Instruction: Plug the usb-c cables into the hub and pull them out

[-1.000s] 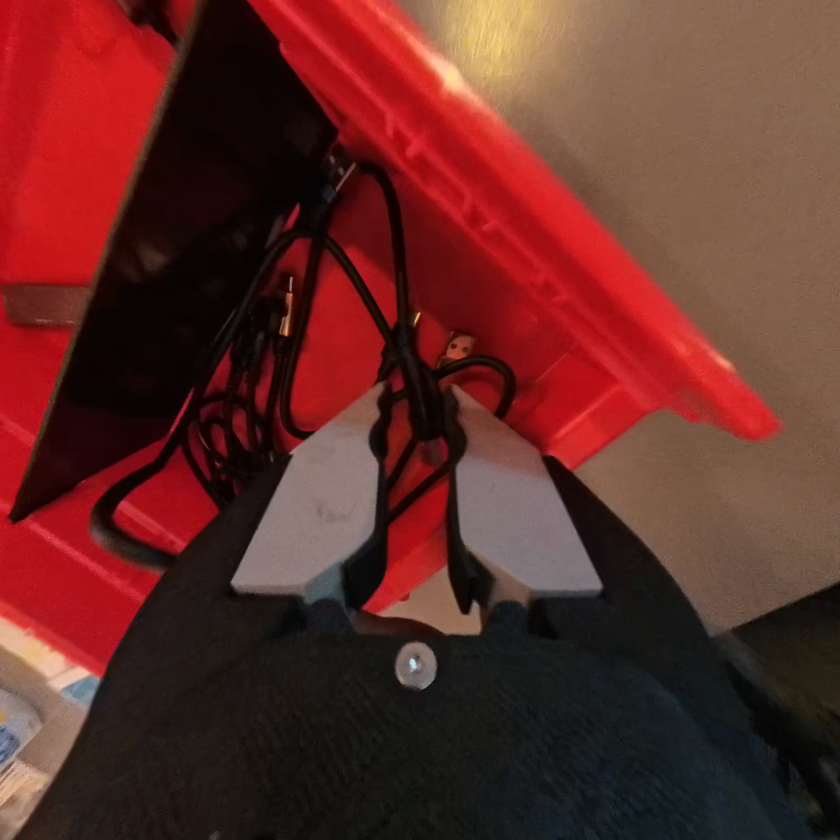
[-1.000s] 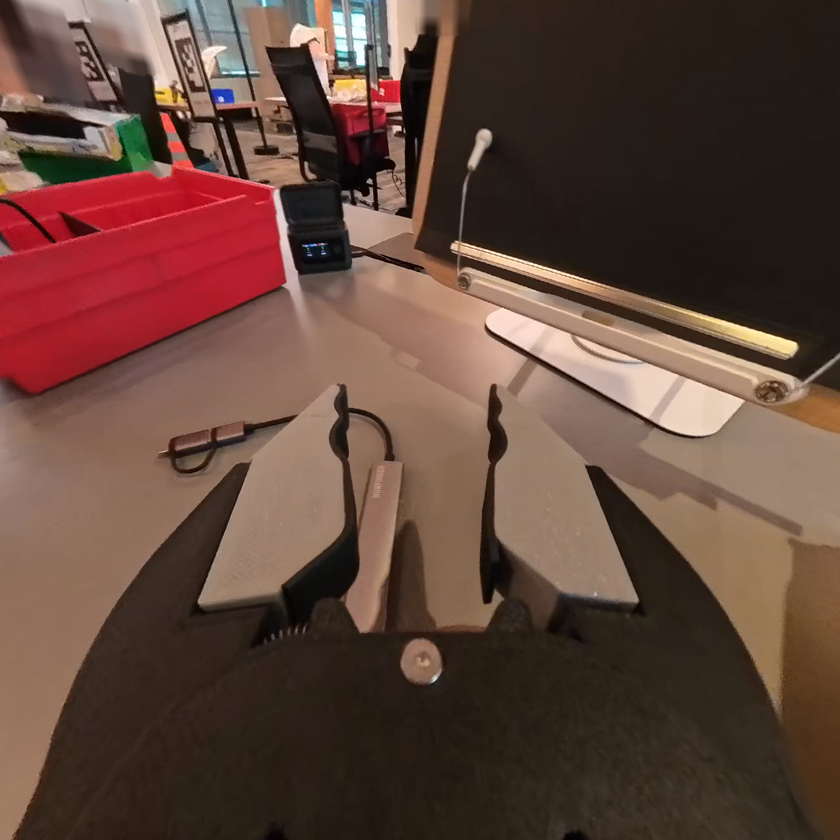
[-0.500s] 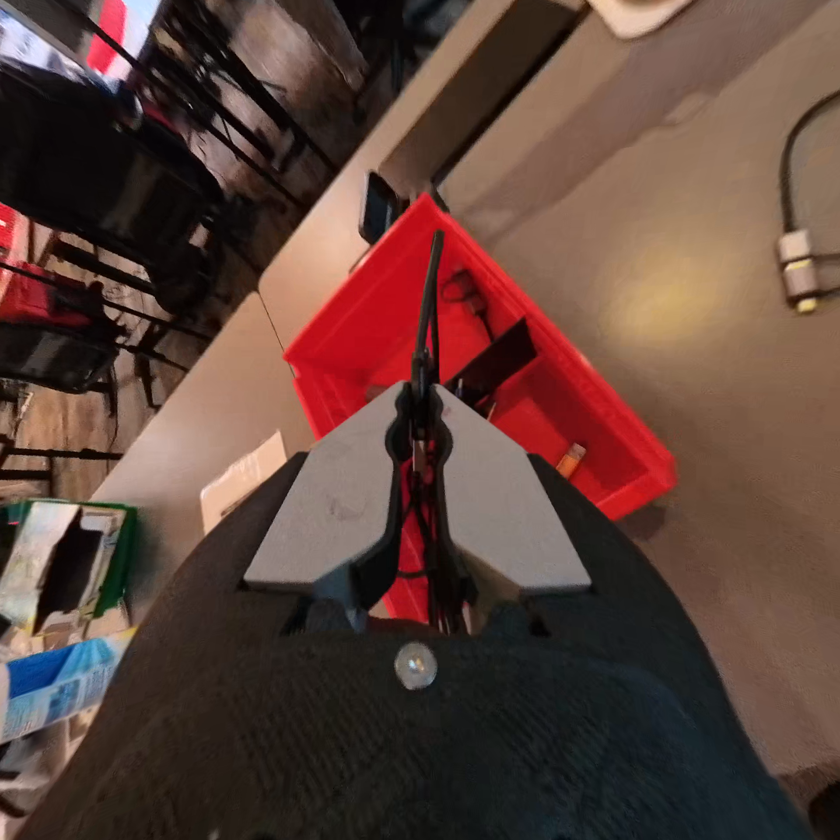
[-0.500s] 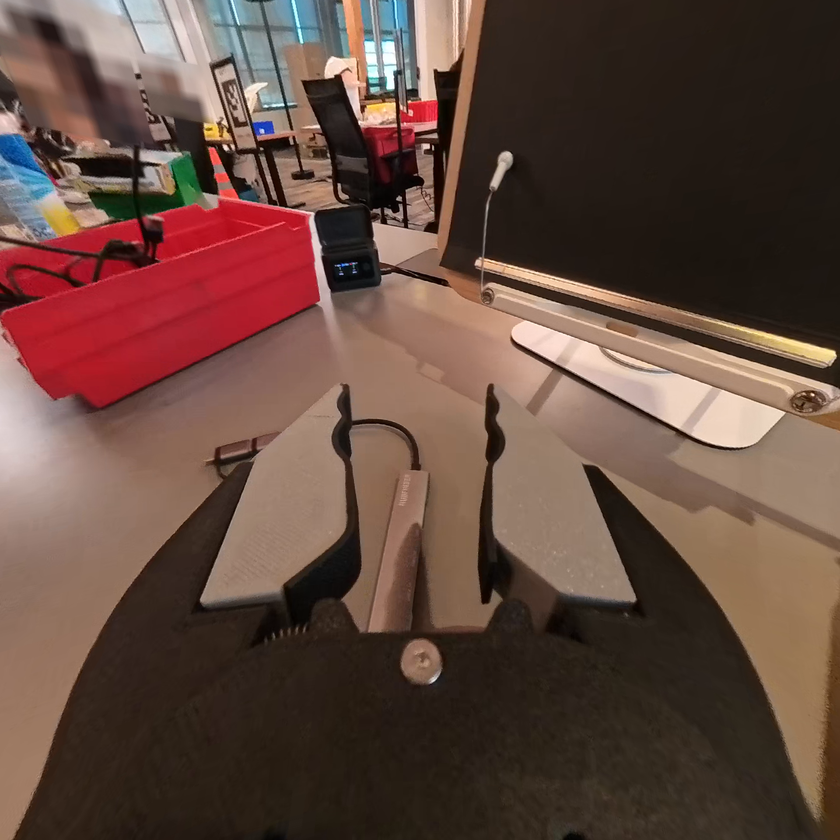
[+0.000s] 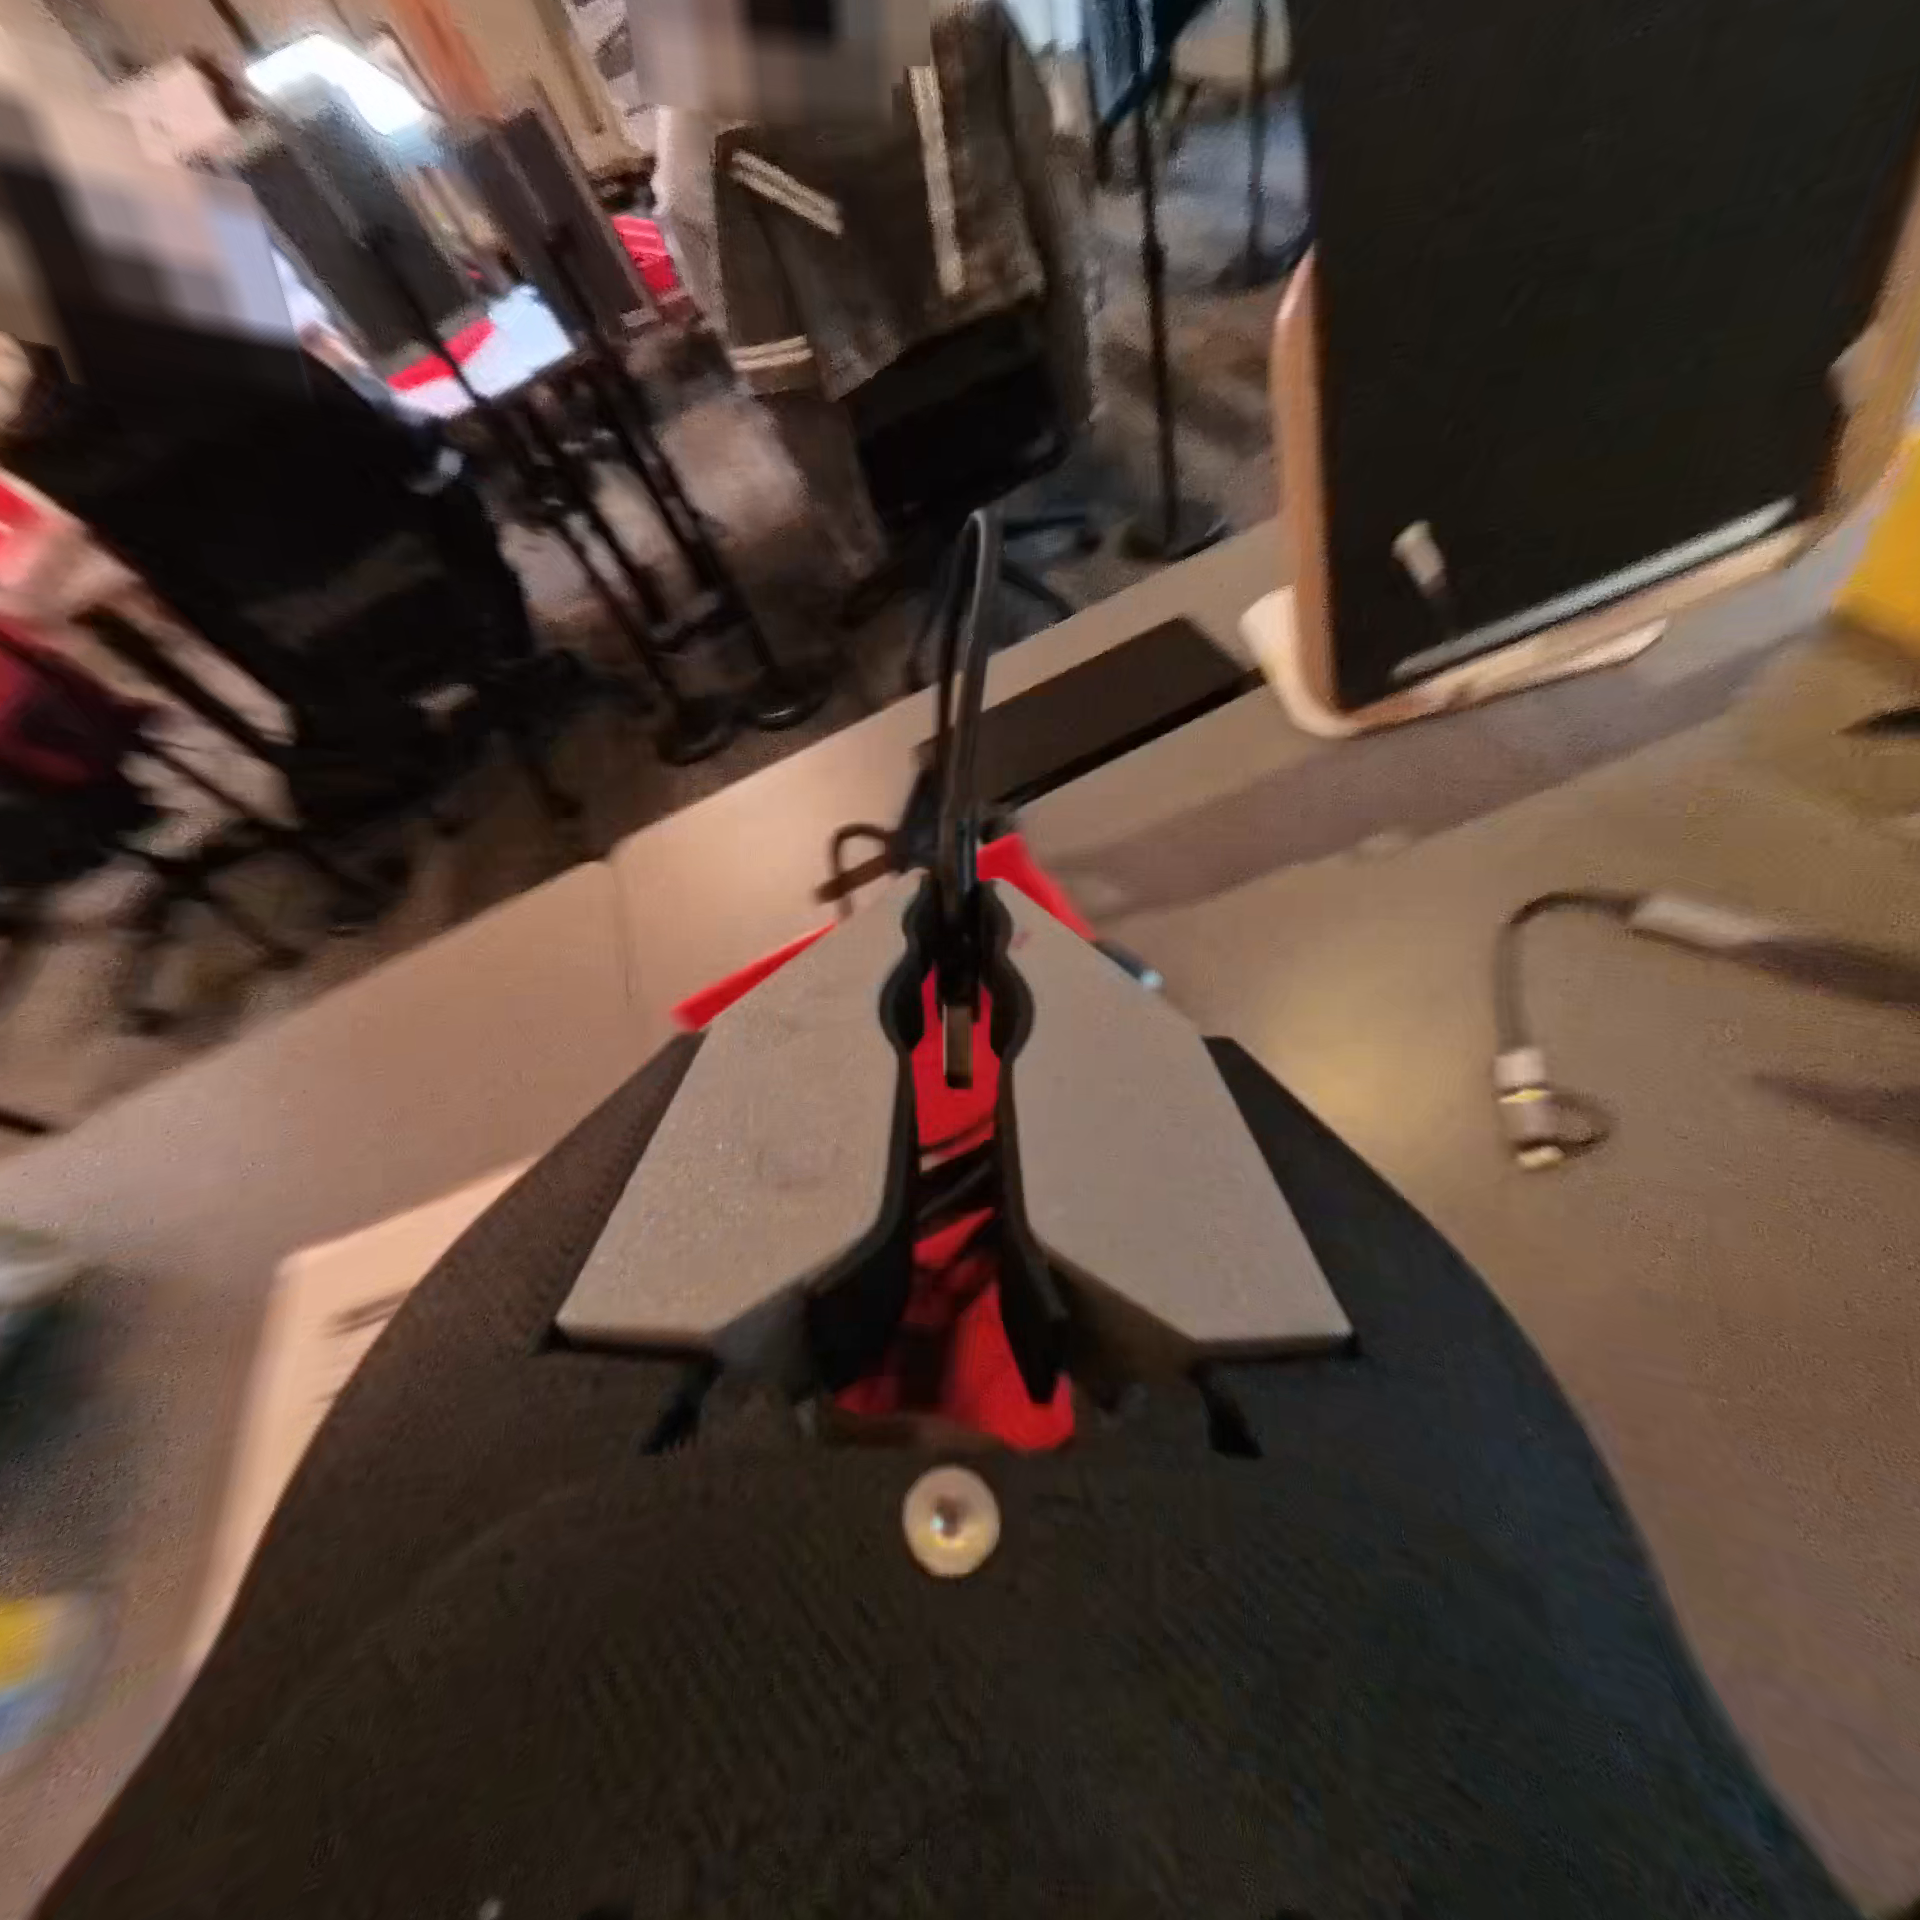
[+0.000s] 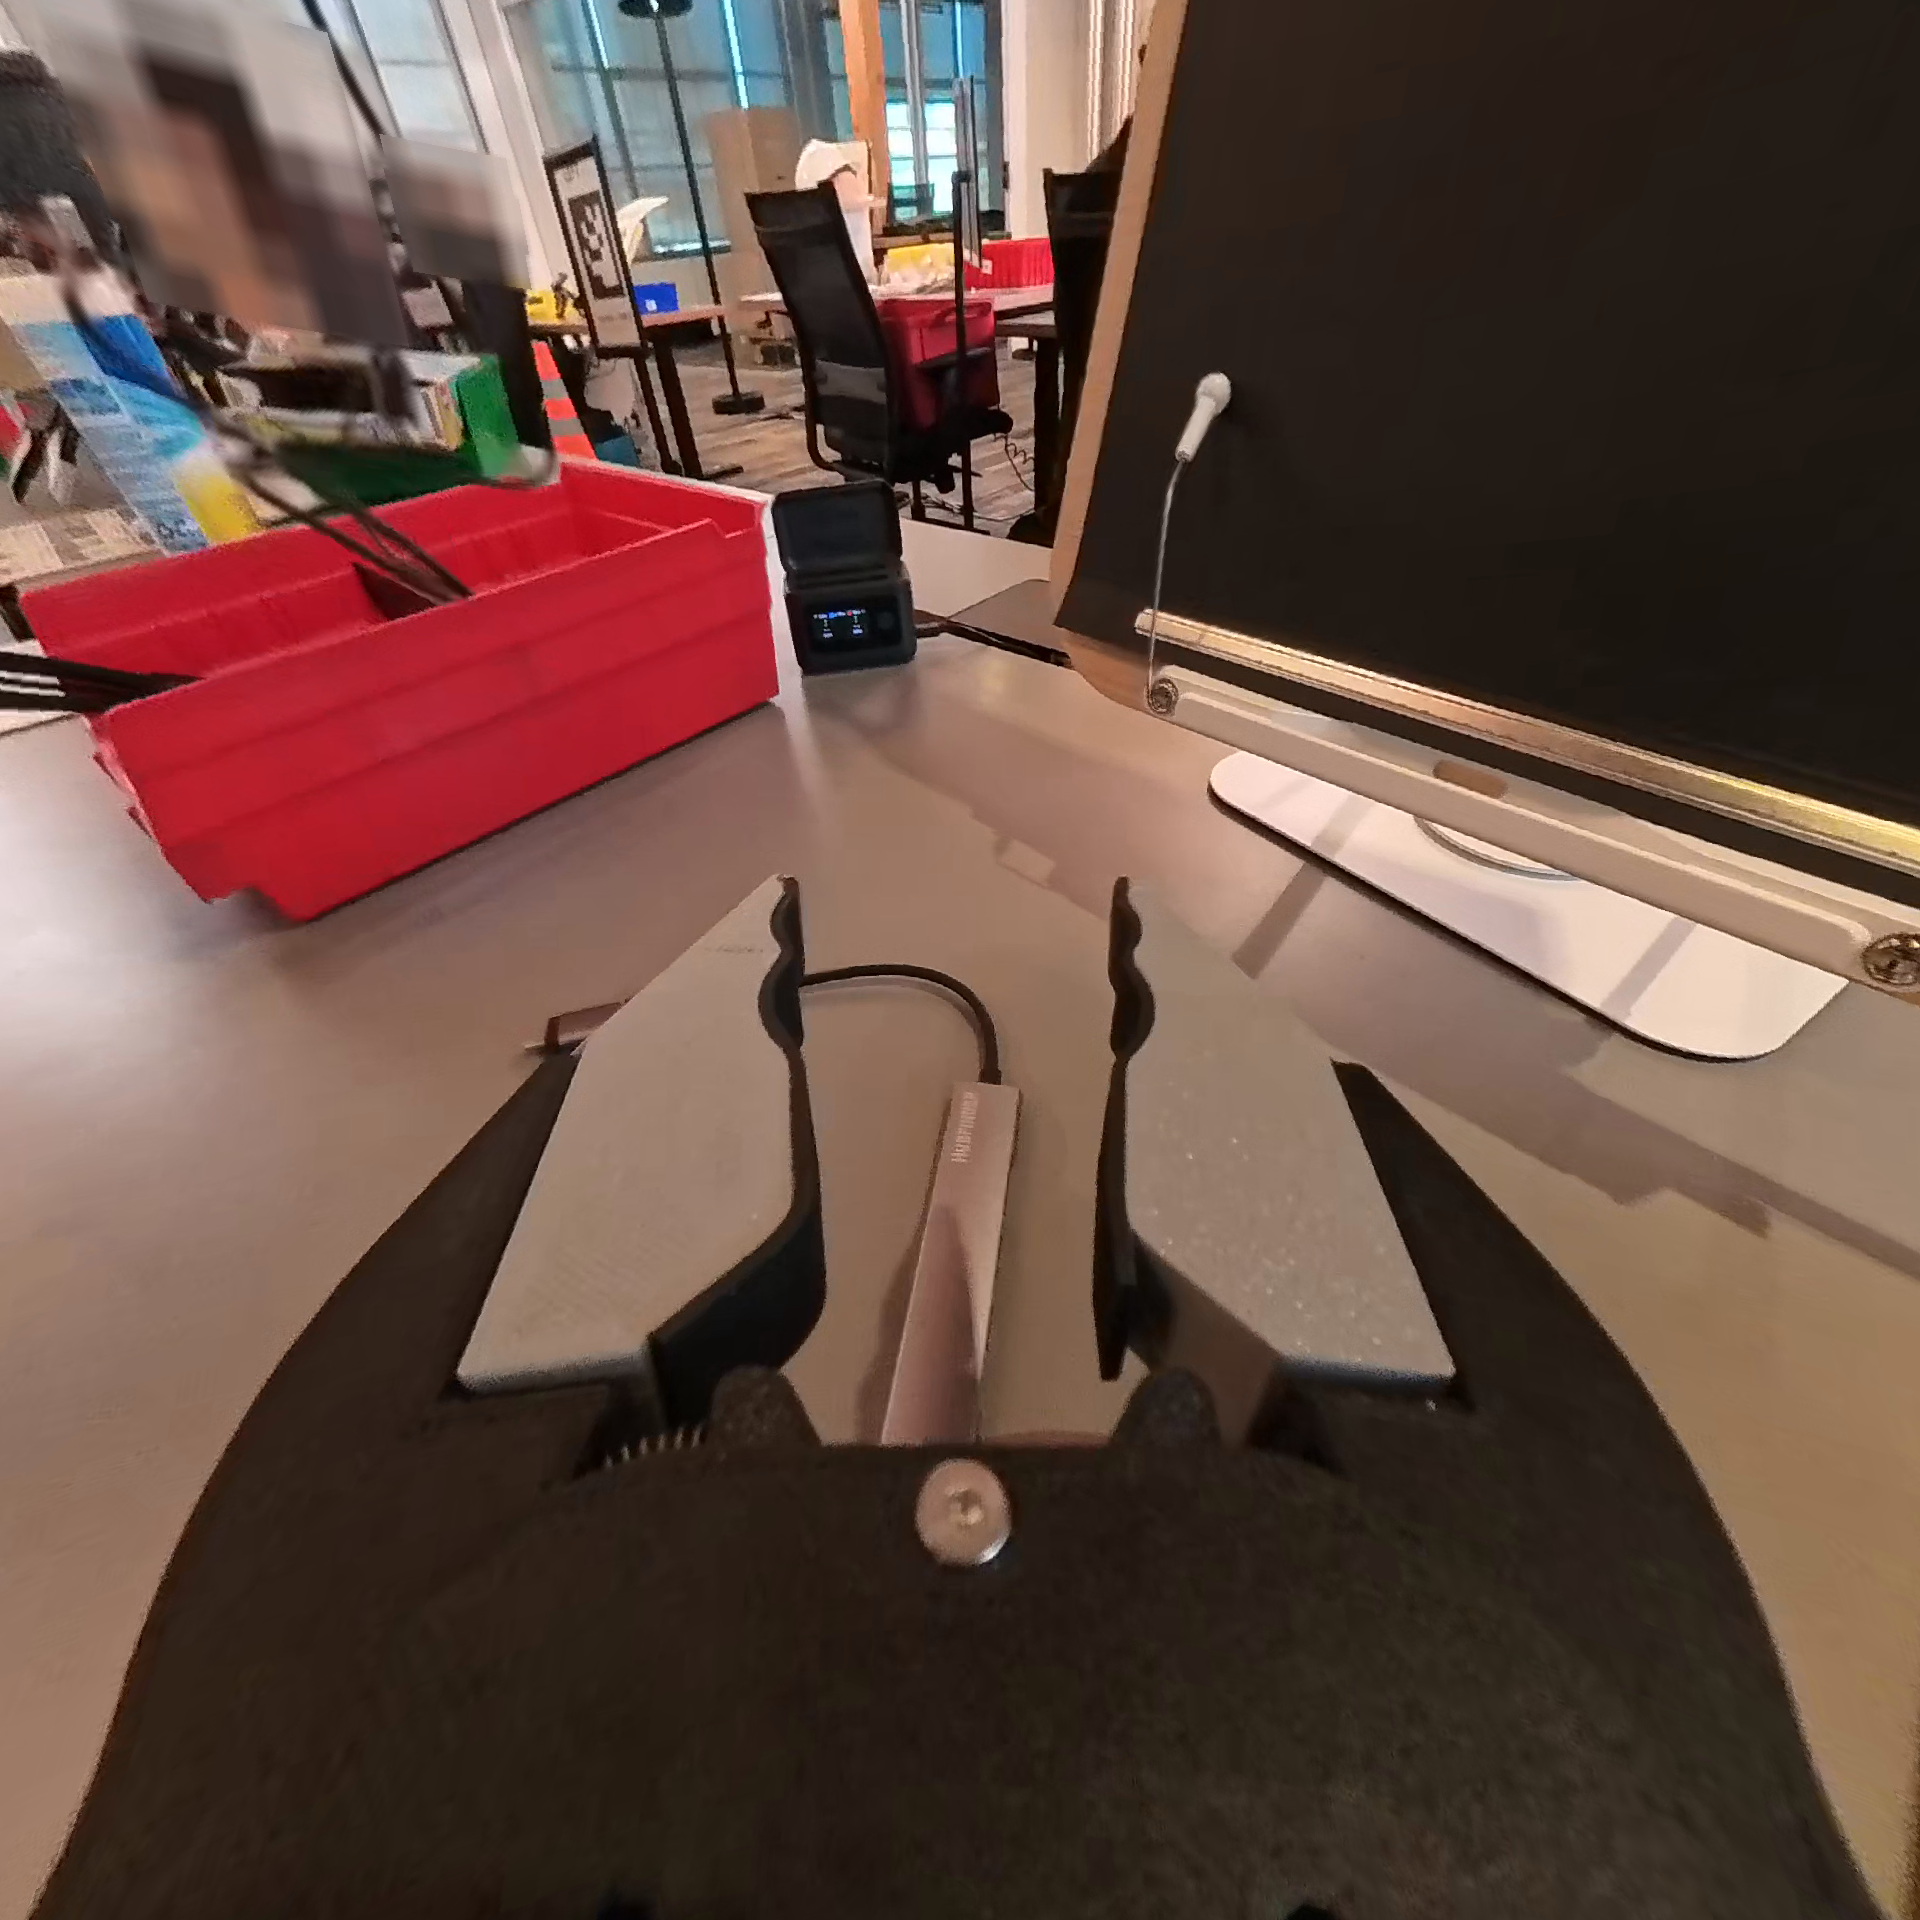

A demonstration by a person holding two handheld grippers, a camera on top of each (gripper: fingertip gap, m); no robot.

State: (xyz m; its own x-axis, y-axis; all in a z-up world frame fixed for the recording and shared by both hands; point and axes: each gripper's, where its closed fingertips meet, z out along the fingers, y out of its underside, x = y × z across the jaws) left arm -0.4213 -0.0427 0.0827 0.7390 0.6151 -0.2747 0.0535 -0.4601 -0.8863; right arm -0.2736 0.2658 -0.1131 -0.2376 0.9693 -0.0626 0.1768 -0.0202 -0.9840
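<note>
L tongs (image 5: 954, 914) are clamped on a black cable (image 5: 961, 665) above the red bin (image 6: 436, 686); R tongs (image 6: 951, 925) are held open w/ the hub (image 6: 961, 1226) lying between.

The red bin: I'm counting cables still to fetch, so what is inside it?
In the right wrist view the red bin shows a dark divider and black cables rising from it. The near wall hides its floor, so anything lying there cannot be seen.

The silver hub (image 6: 961, 1236) bears a short line of lettering along its top face. The small black device (image 6: 847, 592) at eleven o'clock shows lit figures on its screen, perhaps too small to read. A board (image 6: 590, 241) carries a square black-and-white marker.
</note>
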